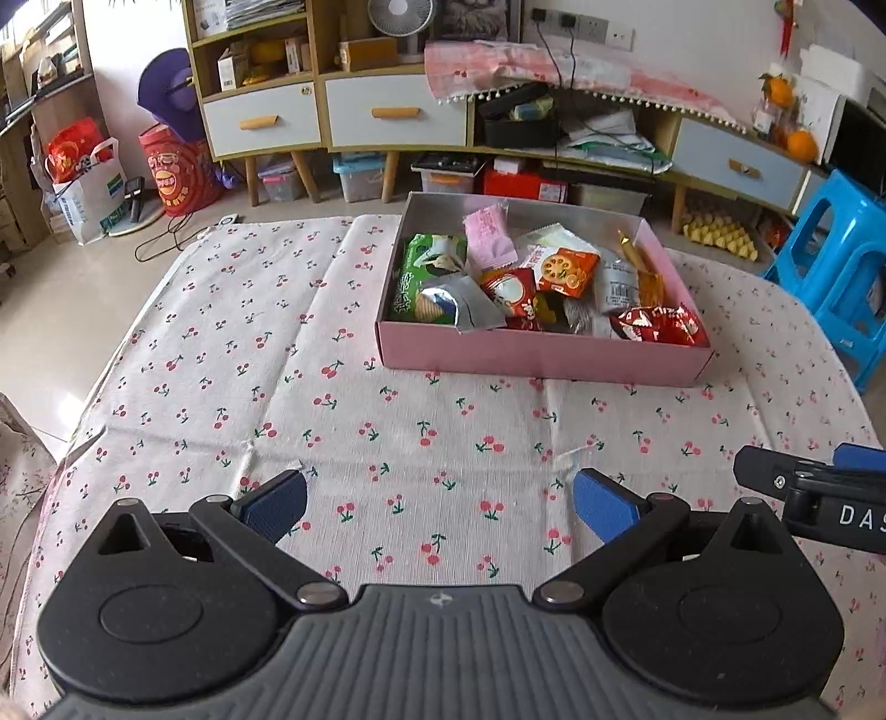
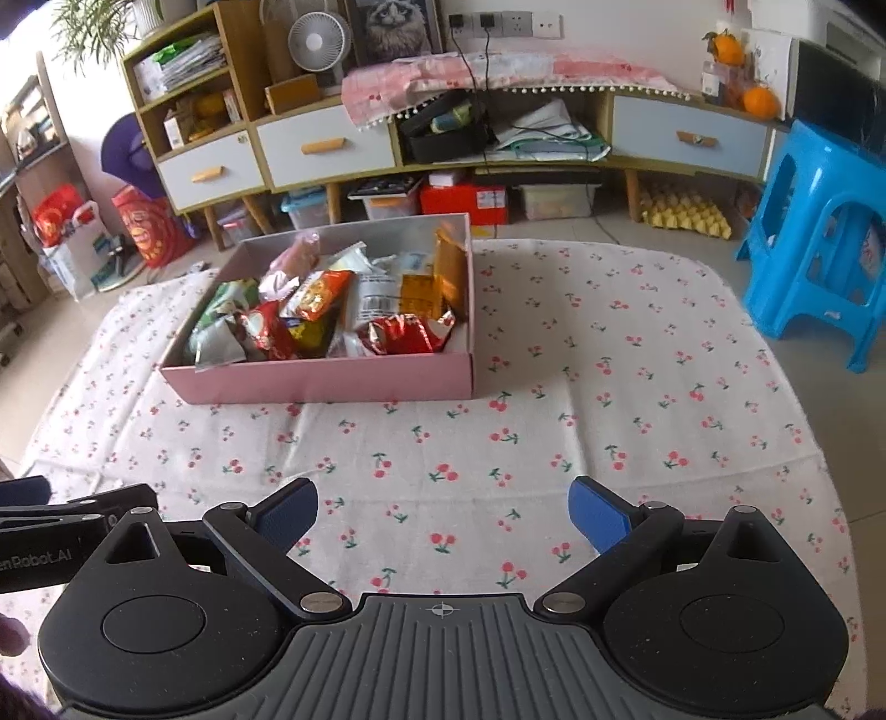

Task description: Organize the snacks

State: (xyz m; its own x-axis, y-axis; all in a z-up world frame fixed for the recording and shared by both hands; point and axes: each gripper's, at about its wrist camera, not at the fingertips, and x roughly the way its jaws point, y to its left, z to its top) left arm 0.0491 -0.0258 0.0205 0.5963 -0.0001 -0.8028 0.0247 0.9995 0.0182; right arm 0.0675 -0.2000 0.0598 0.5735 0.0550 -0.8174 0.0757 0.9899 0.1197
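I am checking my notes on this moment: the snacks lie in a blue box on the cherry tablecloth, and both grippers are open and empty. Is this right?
One detail is wrong: the box is pink, not blue, as both wrist views show. The rest holds: the snacks lie in it on the cherry tablecloth, and the left gripper and right gripper are open and empty.

Cherry-print tablecloth (image 2: 609, 387) — blue stool (image 2: 819, 238), fan (image 2: 318, 41) behind.
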